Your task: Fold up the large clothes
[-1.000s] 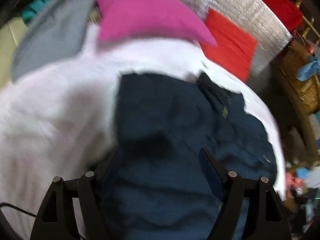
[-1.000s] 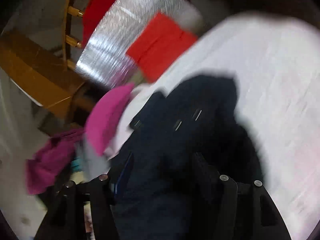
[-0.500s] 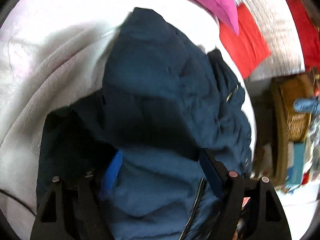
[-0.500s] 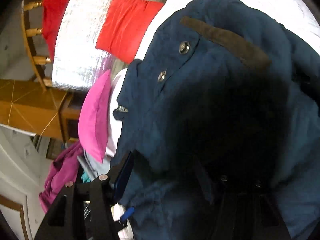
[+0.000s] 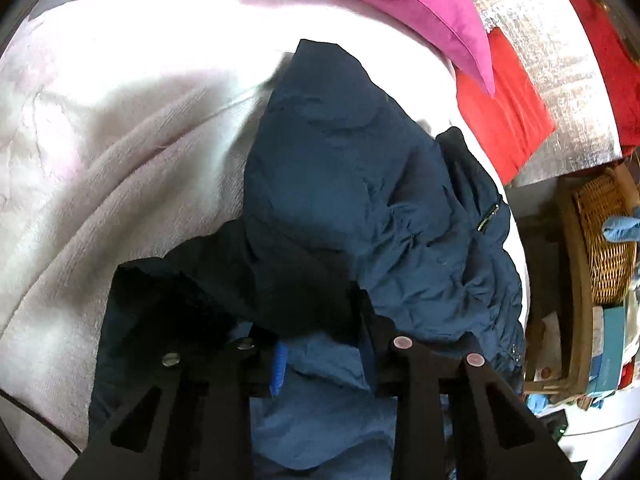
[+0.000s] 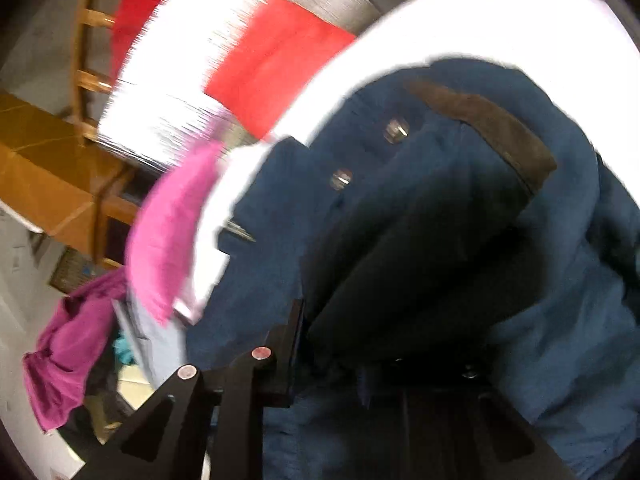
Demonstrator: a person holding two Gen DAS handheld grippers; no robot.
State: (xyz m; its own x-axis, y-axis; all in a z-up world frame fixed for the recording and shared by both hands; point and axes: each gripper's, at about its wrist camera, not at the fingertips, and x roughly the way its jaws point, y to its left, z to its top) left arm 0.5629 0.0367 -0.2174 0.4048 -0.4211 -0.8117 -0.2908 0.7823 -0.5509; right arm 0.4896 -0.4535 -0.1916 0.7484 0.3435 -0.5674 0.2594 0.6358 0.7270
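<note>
Where the left wrist view looks down, the navy jacket (image 5: 352, 184) fills the middle and lies bunched on a pale blanket (image 5: 104, 152) that spreads from 7 to 12 o'clock. A fold of the jacket drapes over the left hand-held gripper (image 5: 320, 344); its fingers stand somewhat apart with cloth between and over them, but I cannot tell whether they clamp it. Only this view shows a zip pull (image 5: 489, 218) at 3 o'clock on the jacket, the lighter blue lining (image 5: 320, 412) at 6 o'clock, and a wicker basket (image 5: 604, 240) beyond the bed edge at 3 to 4 o'clock. A pink pillow (image 5: 404, 8) lies at 12 to 1 o'clock, a red cloth (image 5: 504, 112) just beside it at 2 o'clock on a silver sheet (image 5: 560, 80). Bare blanket lies open at 9 to 11 o'clock.

From the right wrist, the picture is blurred by motion. The jacket (image 6: 440, 184) covers 12 to 6 o'clock, crumpled, and only here do two metal snaps (image 6: 394, 130) and a dark brown strip (image 6: 492, 124) show, near 1 o'clock. Cloth hangs across the right hand-held gripper (image 6: 384, 344); one finger (image 6: 292, 344) is plain, the other is buried, so its hold cannot be told. The blanket (image 6: 460, 28) curves around the jacket from 1 to 8 o'clock. Past it sit the red cloth (image 6: 276, 68) at 11 o'clock, the pink pillow (image 6: 172, 232) at 9 o'clock, a purple garment (image 6: 68, 356) at 8 o'clock, and a wooden chair (image 6: 86, 76) at 10 o'clock.
</note>
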